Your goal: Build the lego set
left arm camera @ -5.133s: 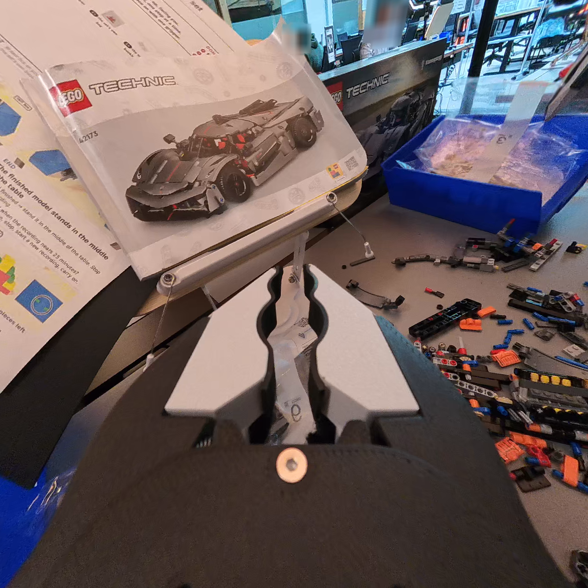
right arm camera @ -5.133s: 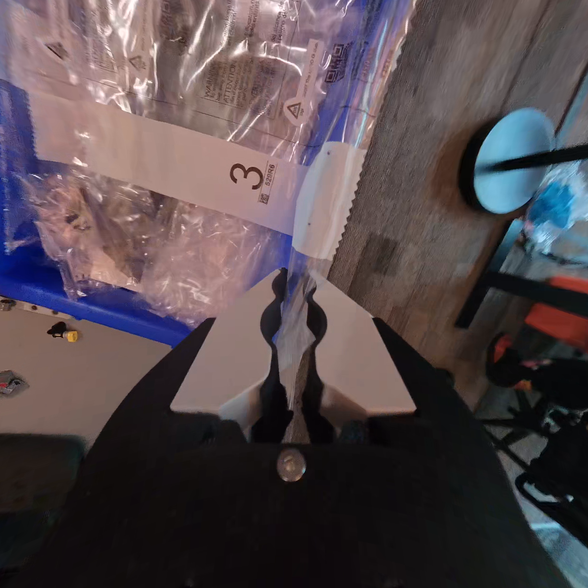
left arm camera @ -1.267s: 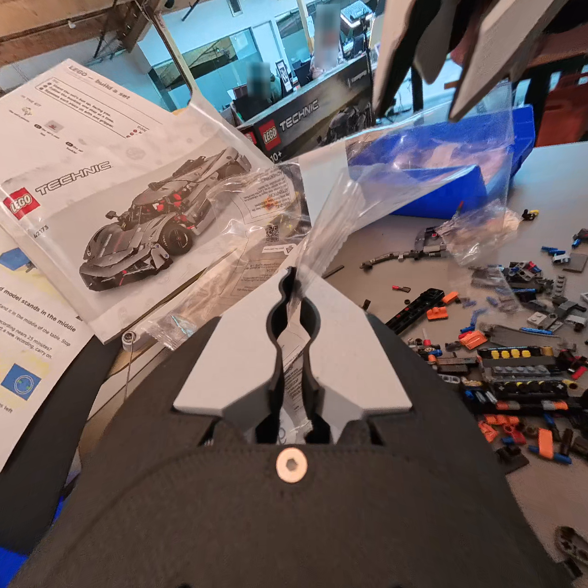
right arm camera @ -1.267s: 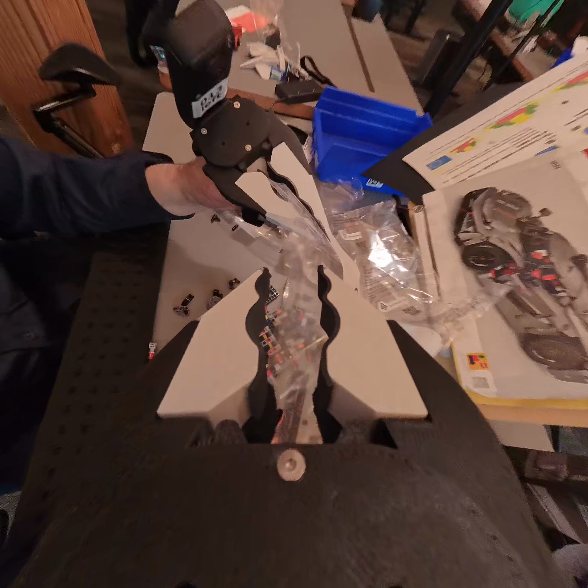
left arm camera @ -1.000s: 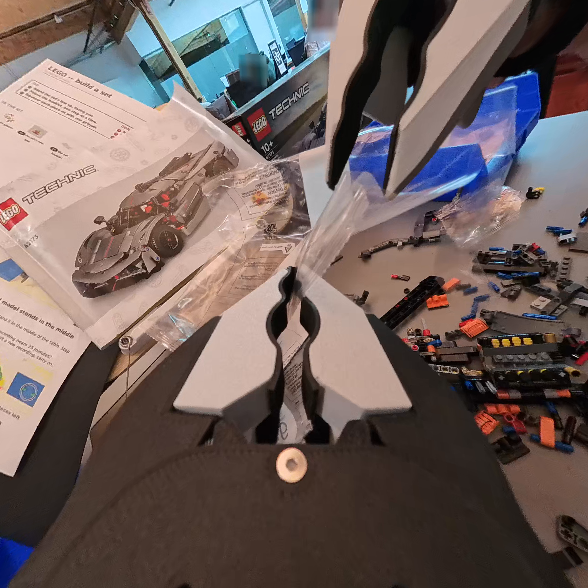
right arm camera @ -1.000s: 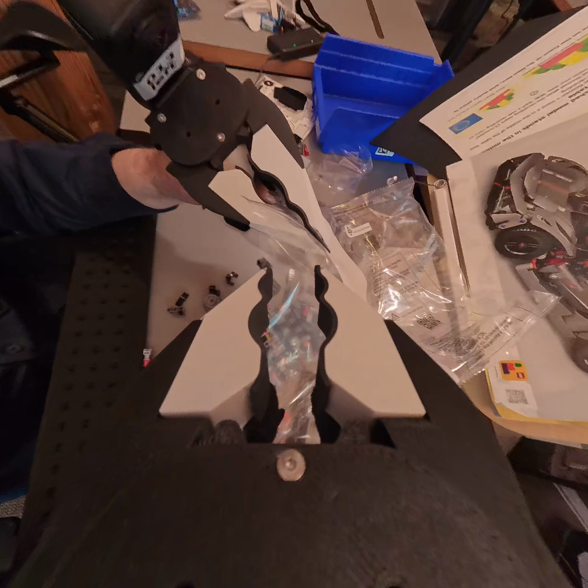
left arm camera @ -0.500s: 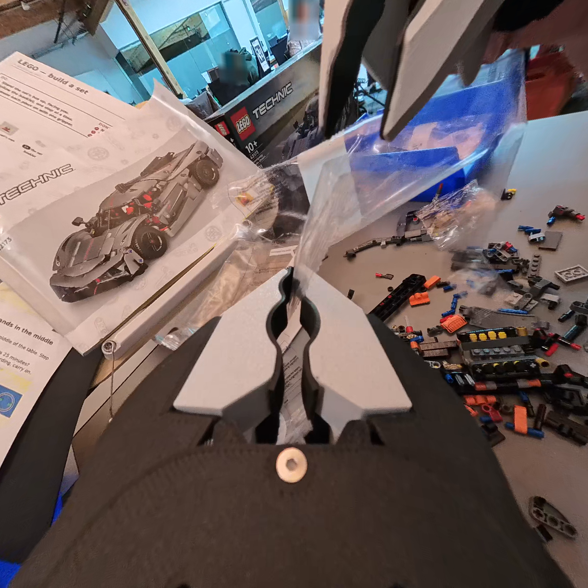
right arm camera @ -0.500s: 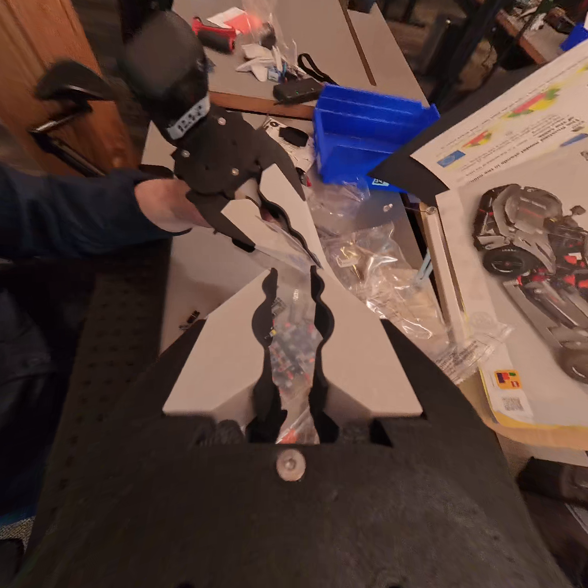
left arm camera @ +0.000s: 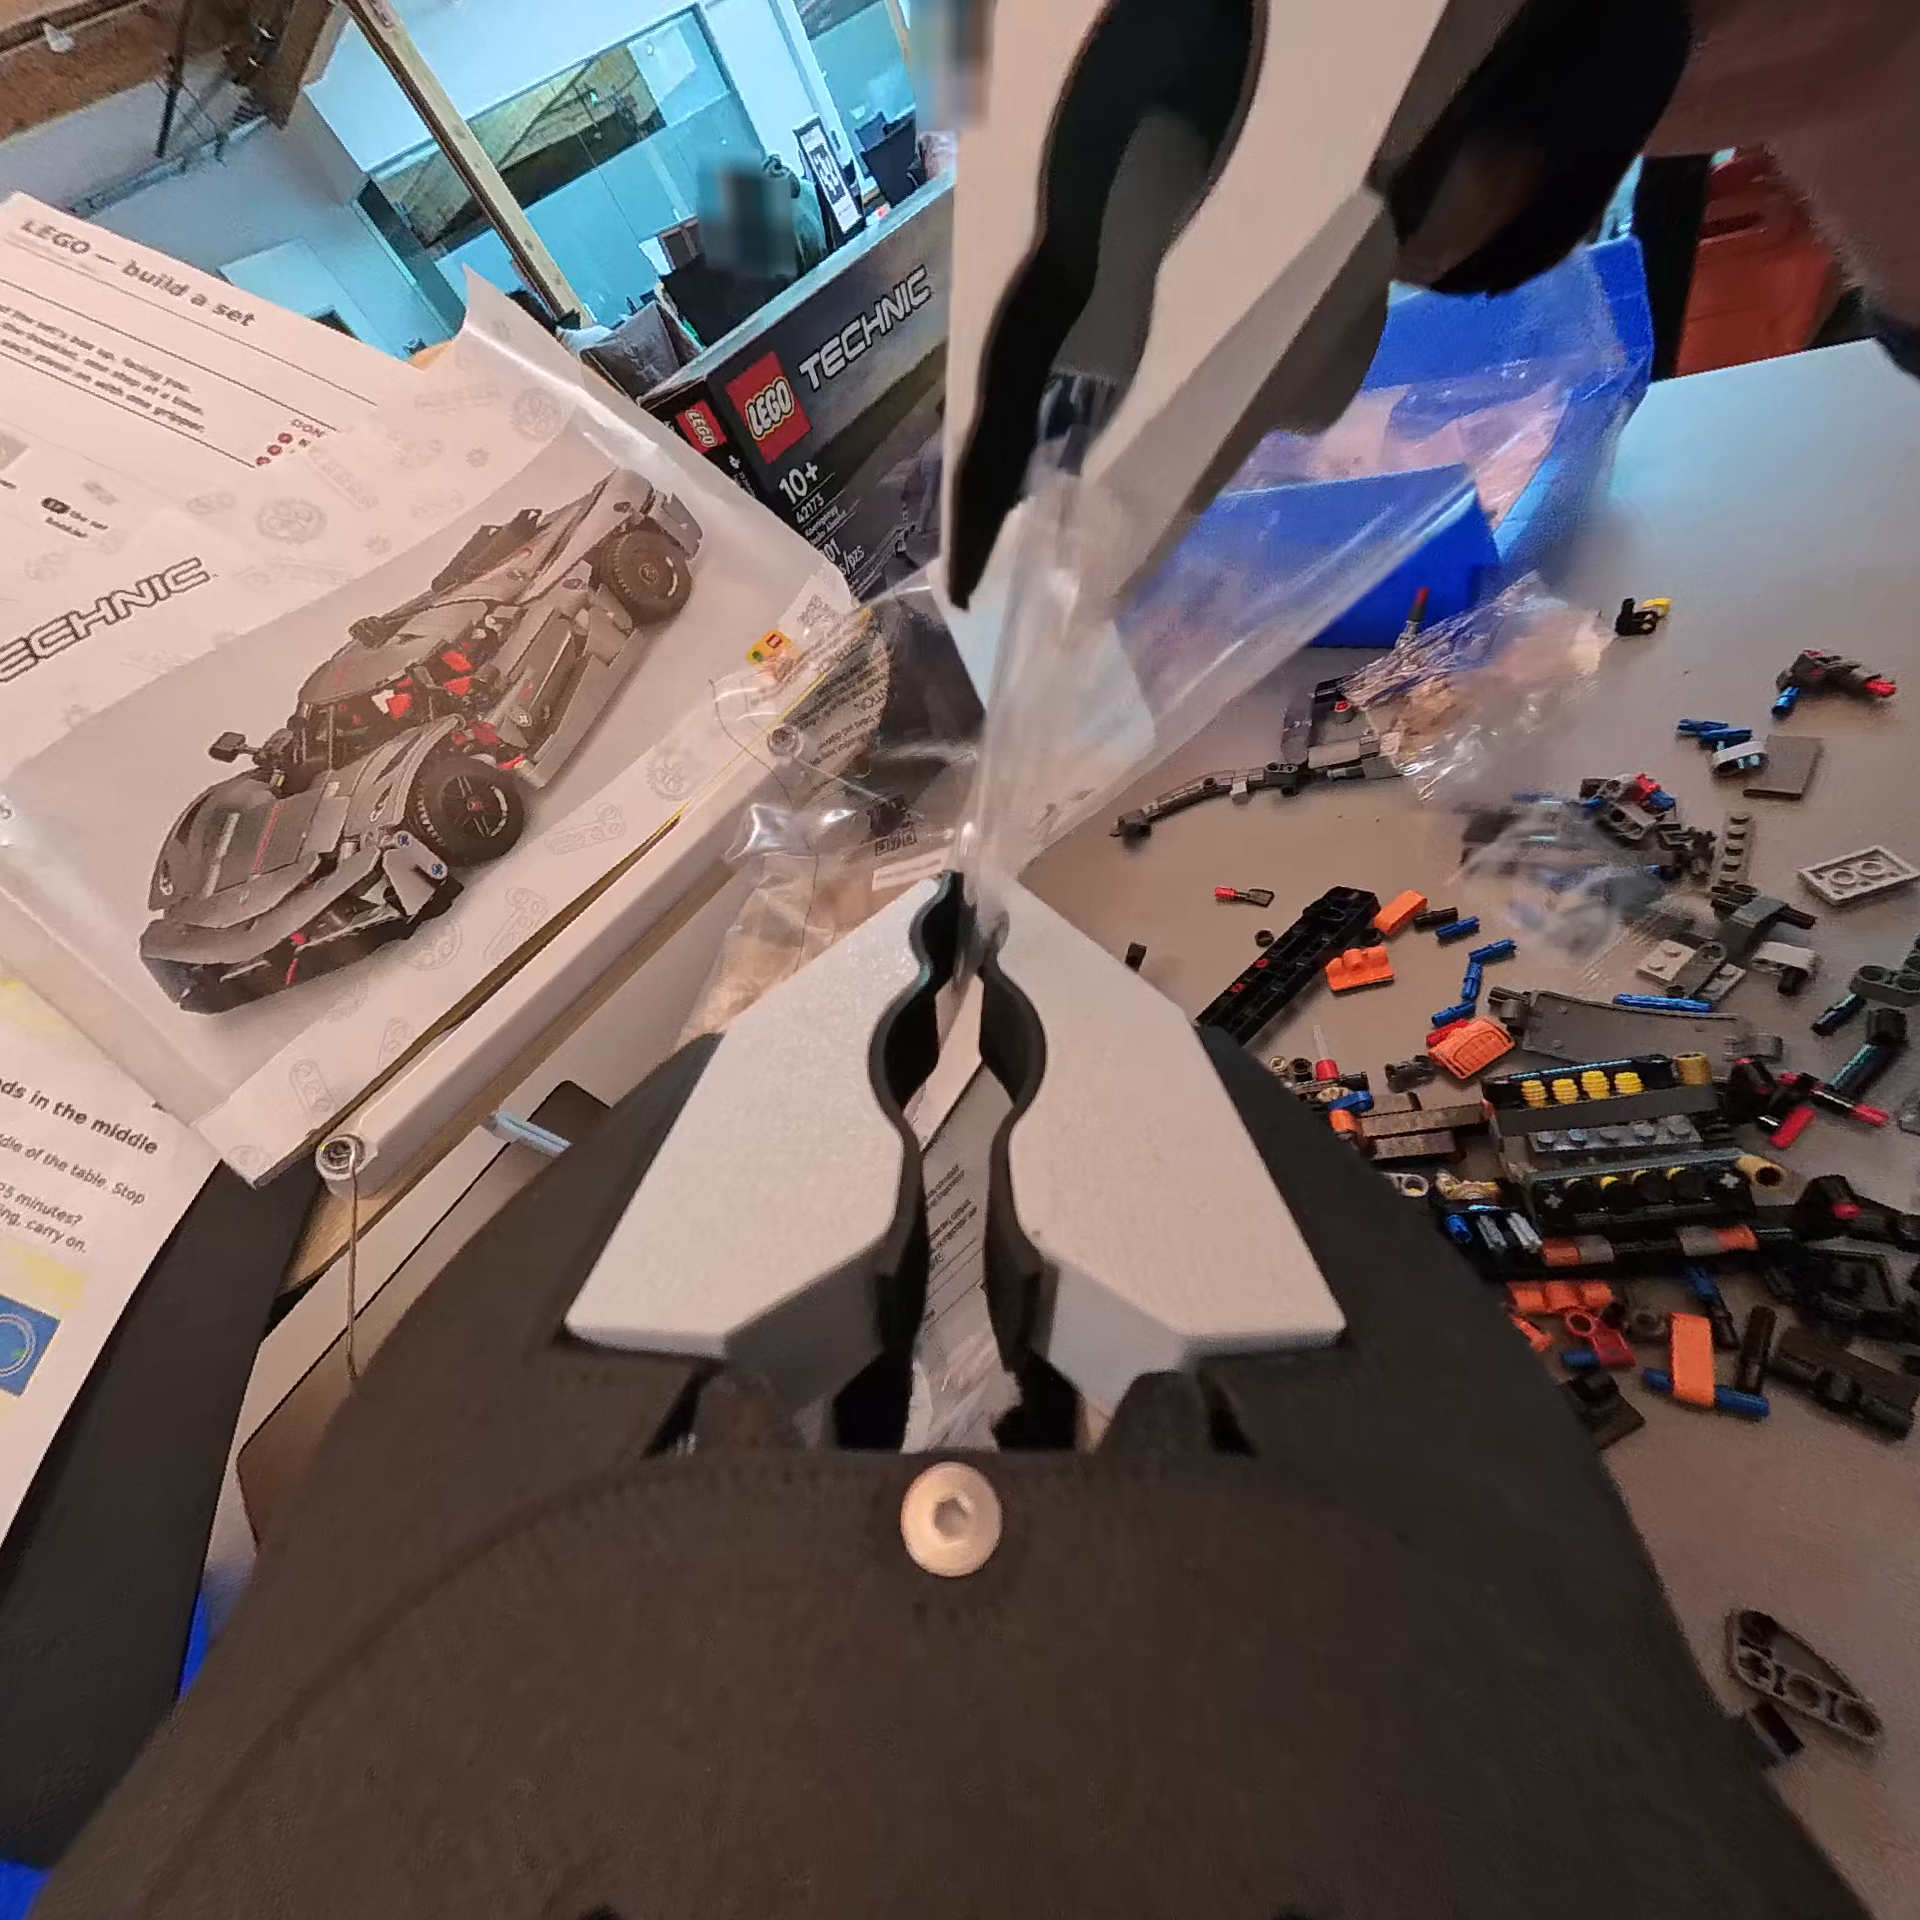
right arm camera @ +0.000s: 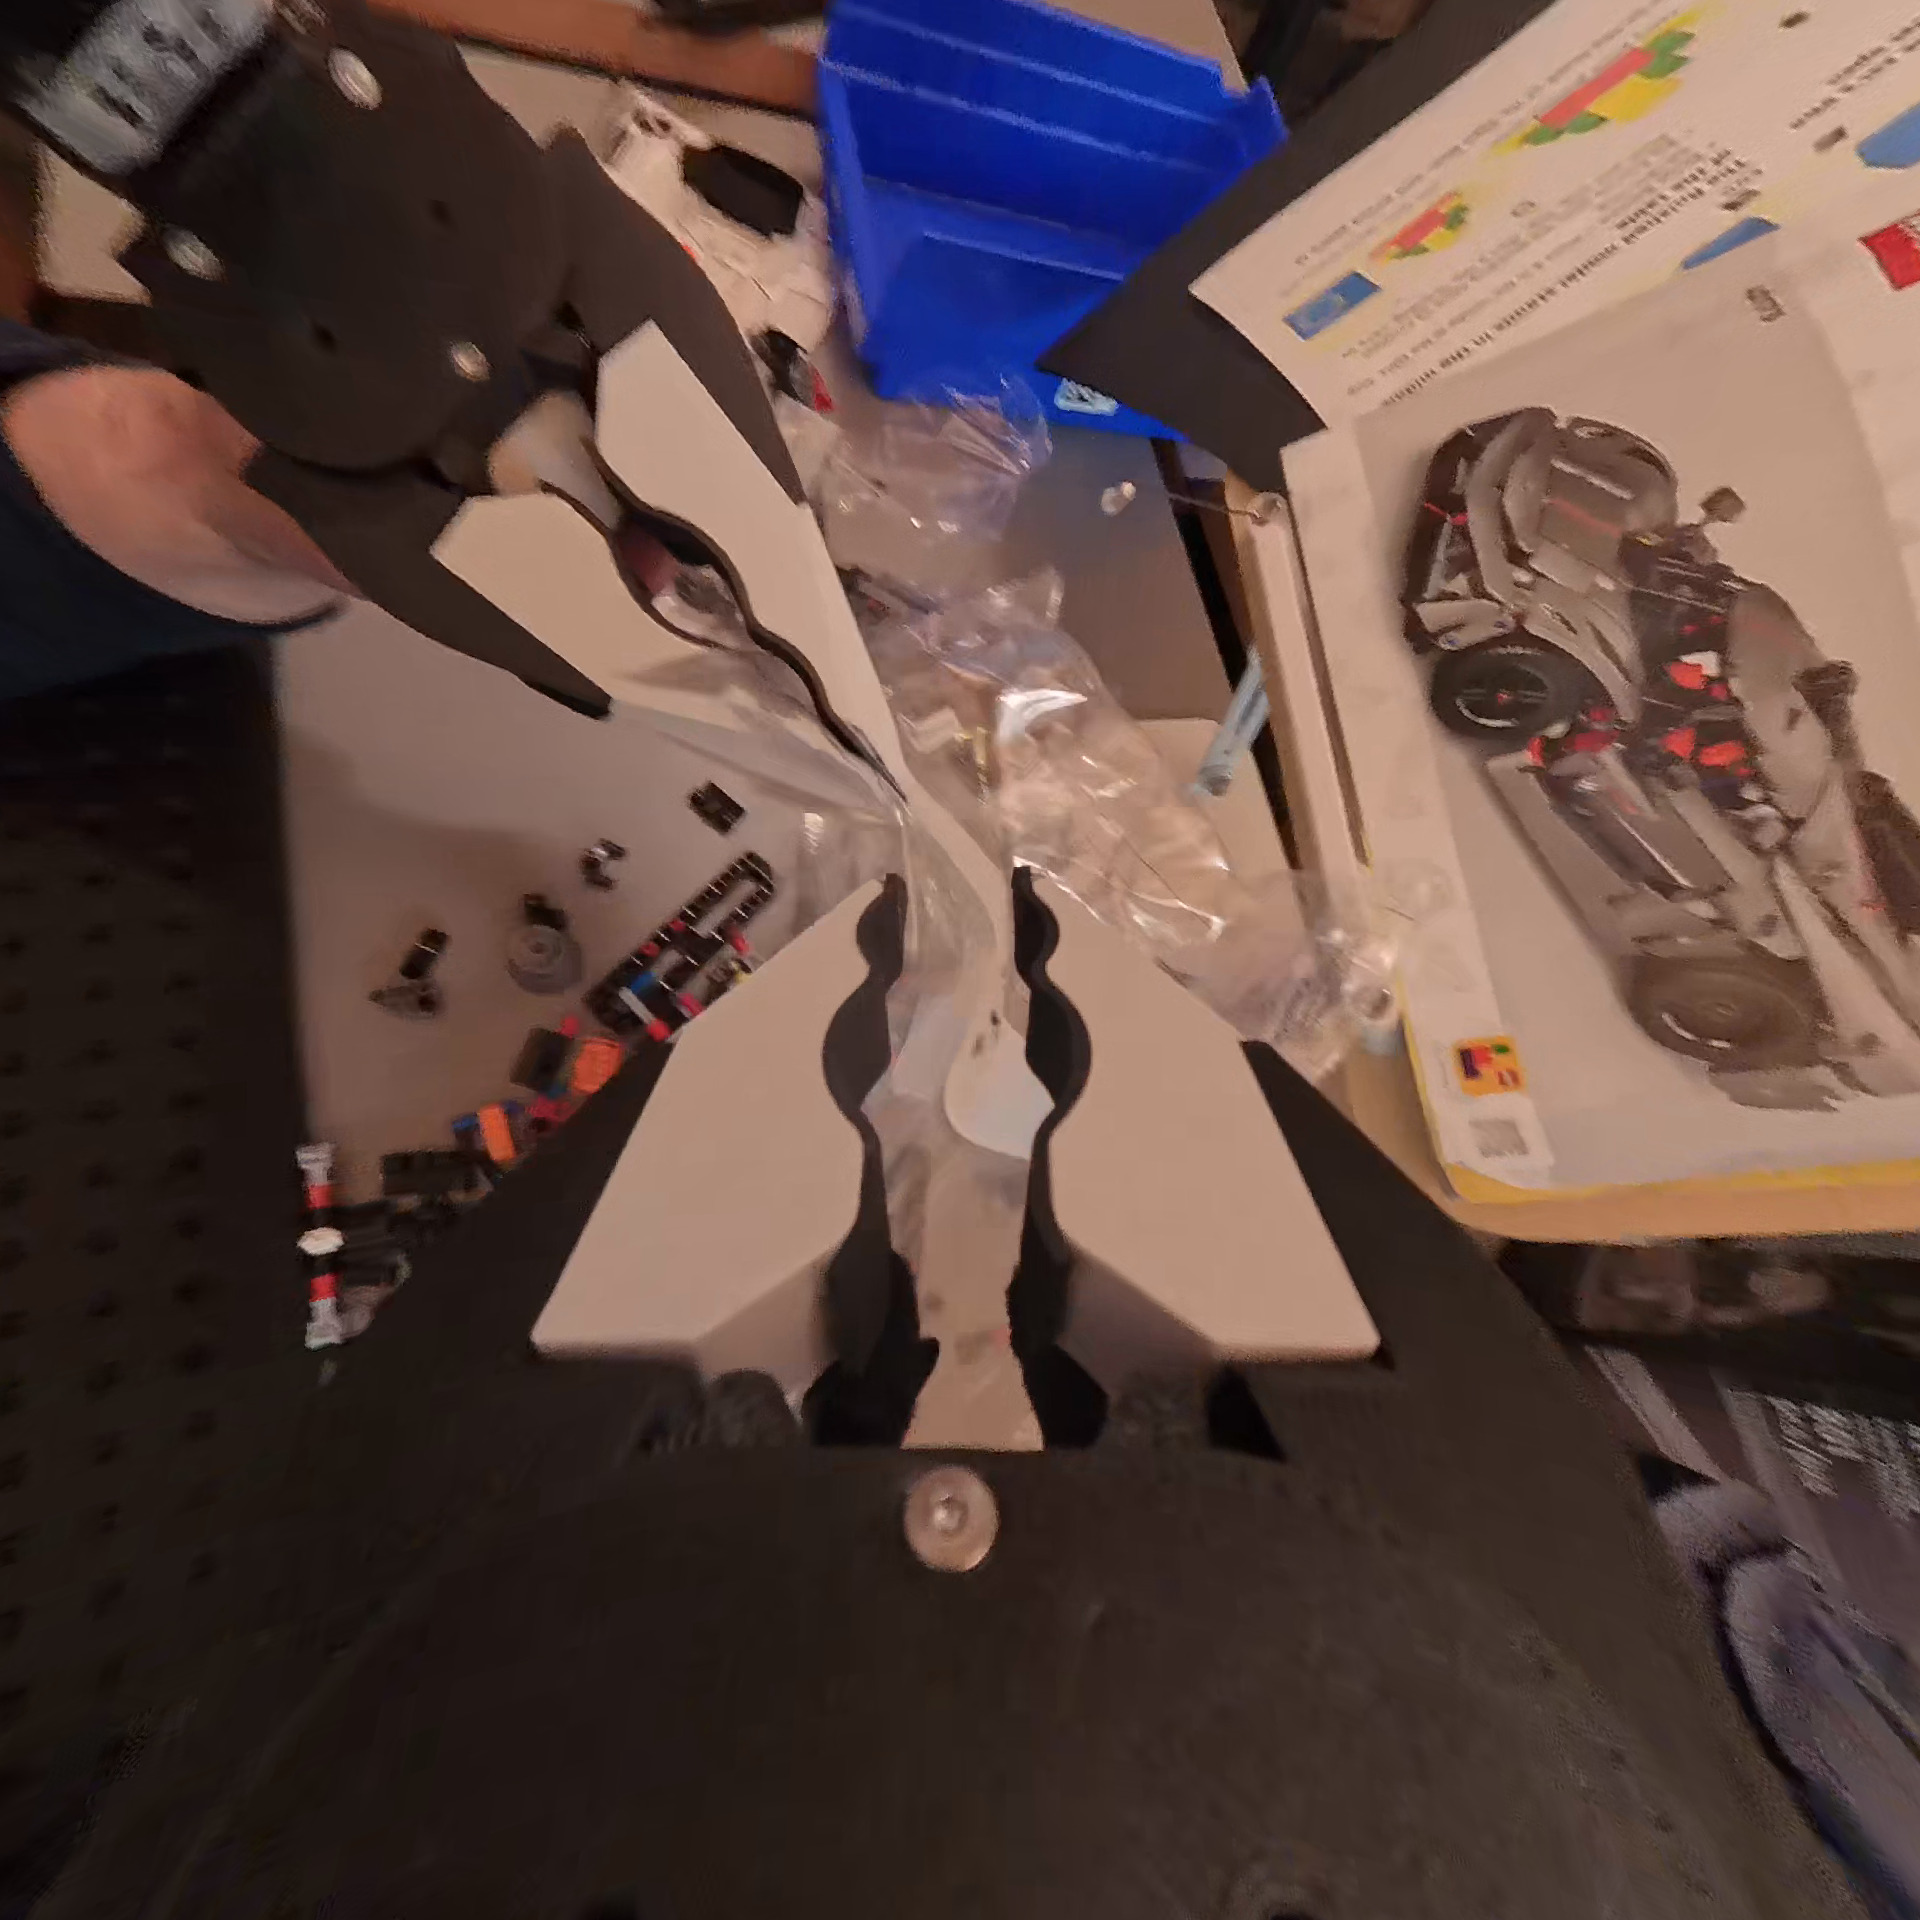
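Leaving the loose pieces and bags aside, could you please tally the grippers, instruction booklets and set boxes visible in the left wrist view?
Grippers: 2, the left gripper and the right gripper
Instruction booklets with the car cover: 1
Set boxes: 1
Total: 4

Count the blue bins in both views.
2. One blue bin sits behind the clear bag in the left wrist view; another stands at the top of the right wrist view. Others may be hidden.
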A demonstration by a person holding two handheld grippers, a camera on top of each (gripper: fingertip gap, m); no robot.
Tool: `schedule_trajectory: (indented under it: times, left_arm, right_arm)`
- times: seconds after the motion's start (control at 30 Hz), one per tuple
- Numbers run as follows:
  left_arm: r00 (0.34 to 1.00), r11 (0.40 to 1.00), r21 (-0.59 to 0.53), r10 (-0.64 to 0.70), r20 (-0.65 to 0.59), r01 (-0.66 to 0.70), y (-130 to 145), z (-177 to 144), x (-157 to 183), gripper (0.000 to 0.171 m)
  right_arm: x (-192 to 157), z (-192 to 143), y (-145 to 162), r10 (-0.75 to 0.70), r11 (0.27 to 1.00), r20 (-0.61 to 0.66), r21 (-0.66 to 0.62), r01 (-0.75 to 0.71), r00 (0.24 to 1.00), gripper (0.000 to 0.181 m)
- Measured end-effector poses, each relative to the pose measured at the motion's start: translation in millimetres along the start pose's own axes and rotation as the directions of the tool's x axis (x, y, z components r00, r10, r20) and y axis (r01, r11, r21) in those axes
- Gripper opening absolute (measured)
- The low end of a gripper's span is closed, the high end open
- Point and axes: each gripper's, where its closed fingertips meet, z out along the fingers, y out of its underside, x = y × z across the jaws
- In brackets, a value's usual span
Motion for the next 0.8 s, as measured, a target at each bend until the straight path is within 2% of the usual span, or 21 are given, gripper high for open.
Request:
schedule_trajectory:
  times: [0.13,0.2,0.33,0.4,0.47,0.57,0.6,0.7,0.8]
  left_arm:
    - [1.0,1.0,0.009,-0.018,-0.009,0.018,-2,-2,-1,0.0]
    - [1.0,1.0,0.014,-0.026,-0.004,0.026,-2,-3,-3,0.0]
    - [0.999,1.0,0.014,-0.018,-0.029,0.019,-2,-5,0,0.0]
    - [0.997,1.0,0.002,0.026,-0.066,-0.026,0,-4,8,0.0]
    - [0.997,0.999,-0.038,0.035,-0.062,-0.037,6,-2,9,0.0]
    - [0.991,1.0,0.005,0.009,-0.135,-0.008,0,-2,20,0.0]
    - [0.988,1.0,-0.008,0.017,-0.151,-0.019,2,-1,23,0.0]
    - [0.991,0.995,-0.017,0.093,-0.094,-0.095,6,-1,18,0.0]
    - [0.991,0.991,0.015,0.133,-0.028,-0.133,1,-2,10,0.0]
  right_arm:
    - [10,5,24,-0.058,0.988,-0.073,-0.147,0.046,0.996,0.018]
    - [8,7,33,-0.07,0.981,-0.047,-0.185,0.061,0.996,0.012]
    - [17,10,68,-0.122,0.936,-0.053,-0.34,0.097,0.991,0.0]
    - [29,9,56,-0.124,0.959,-0.111,-0.269,0.09,0.986,0.0]
    - [21,7,43,-0.084,0.981,-0.054,-0.177,0.074,0.995,0.0]
    - [28,-5,13,-0.012,1.0,-0.074,0.014,0.013,0.997,0.0]
    - [27,-6,11,-0.003,1.0,-0.065,0.03,0.005,0.998,0.0]
    - [29,0,20,-0.026,0.999,-0.094,-0.038,0.023,0.995,0.0]
    - [10,5,22,-0.041,0.998,0.009,-0.054,0.042,0.999,0.0]
